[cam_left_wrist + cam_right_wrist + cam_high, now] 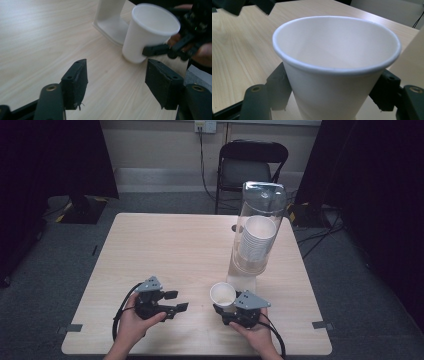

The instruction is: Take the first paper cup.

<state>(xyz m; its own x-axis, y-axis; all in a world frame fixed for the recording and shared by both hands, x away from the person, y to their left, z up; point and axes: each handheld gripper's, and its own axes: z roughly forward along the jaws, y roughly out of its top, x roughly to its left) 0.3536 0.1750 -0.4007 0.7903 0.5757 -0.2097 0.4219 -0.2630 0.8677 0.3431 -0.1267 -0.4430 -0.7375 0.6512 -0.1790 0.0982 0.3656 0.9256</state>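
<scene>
- Where the bench (165,250) reaches the lower middle of the high view, a white paper cup (222,294) is held upright, clamped between the jaws of the right tongs (226,309).
- At lower left, the left tongs (175,301) are held wide apart with nothing gripped.
- Right of centre, a clear cup dispenser (256,227) is seen, stacked with cups.

On the pale wooden square table (165,250), the right gripper (223,308) clasps a white paper cup (222,295) — upright, just beside the clear tall cup dispenser (257,227). The left gripper (176,301) rests with jaws apart — empty.
</scene>
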